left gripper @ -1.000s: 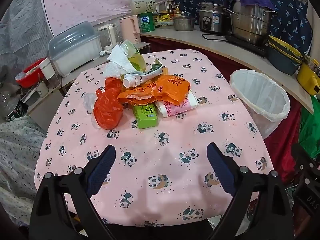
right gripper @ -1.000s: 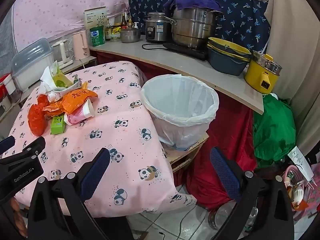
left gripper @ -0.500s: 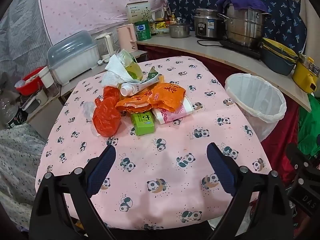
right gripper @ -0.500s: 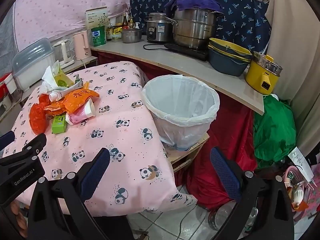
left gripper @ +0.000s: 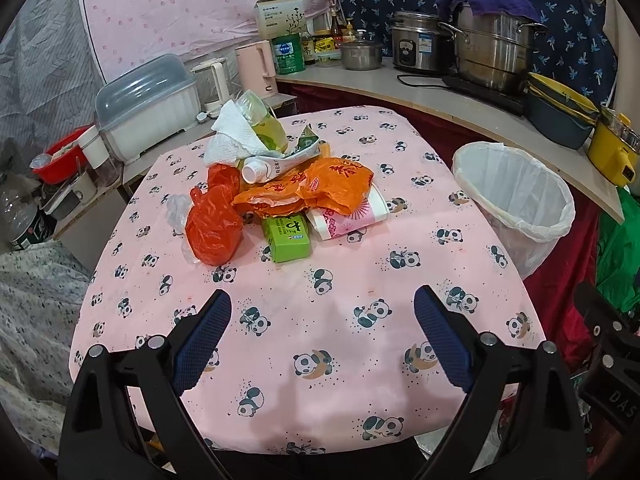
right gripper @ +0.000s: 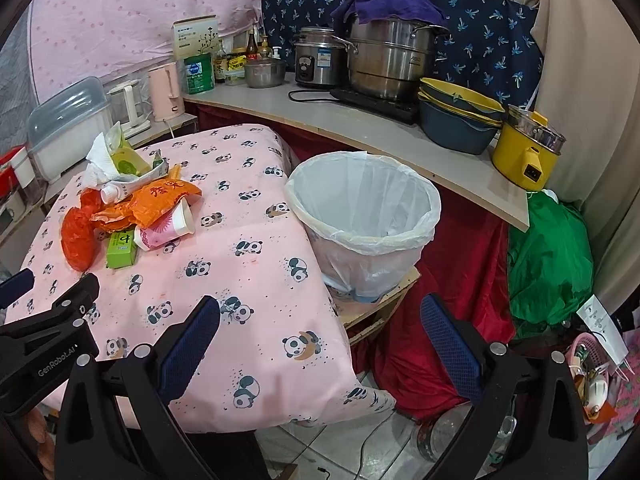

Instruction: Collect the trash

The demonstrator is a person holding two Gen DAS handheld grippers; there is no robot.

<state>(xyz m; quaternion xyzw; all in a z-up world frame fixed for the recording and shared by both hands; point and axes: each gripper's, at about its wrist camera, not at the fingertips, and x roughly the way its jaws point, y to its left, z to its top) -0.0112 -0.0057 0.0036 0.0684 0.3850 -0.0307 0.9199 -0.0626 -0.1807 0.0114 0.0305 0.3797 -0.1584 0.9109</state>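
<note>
A pile of trash lies on the pink panda tablecloth (left gripper: 320,320): a red plastic bag (left gripper: 214,228), an orange wrapper (left gripper: 316,188), a green carton (left gripper: 288,238), a pink paper cup (left gripper: 352,216), a white bottle (left gripper: 264,169) and white tissue (left gripper: 228,136). A white-lined bin (left gripper: 516,200) stands right of the table; it also shows in the right wrist view (right gripper: 364,216). My left gripper (left gripper: 322,336) is open and empty over the table's near part. My right gripper (right gripper: 320,344) is open and empty over the table's right corner.
A counter (right gripper: 360,120) behind holds steel pots (right gripper: 384,60), stacked bowls (right gripper: 460,116) and a yellow cooker (right gripper: 528,148). A green bag (right gripper: 552,256) lies on the floor at right. A plastic storage box (left gripper: 148,100) and kettles stand behind the table.
Both grippers have drawn back and up a little, so the trash pile and the bin look slightly farther off. Both stay open and nothing on the table has moved.
</note>
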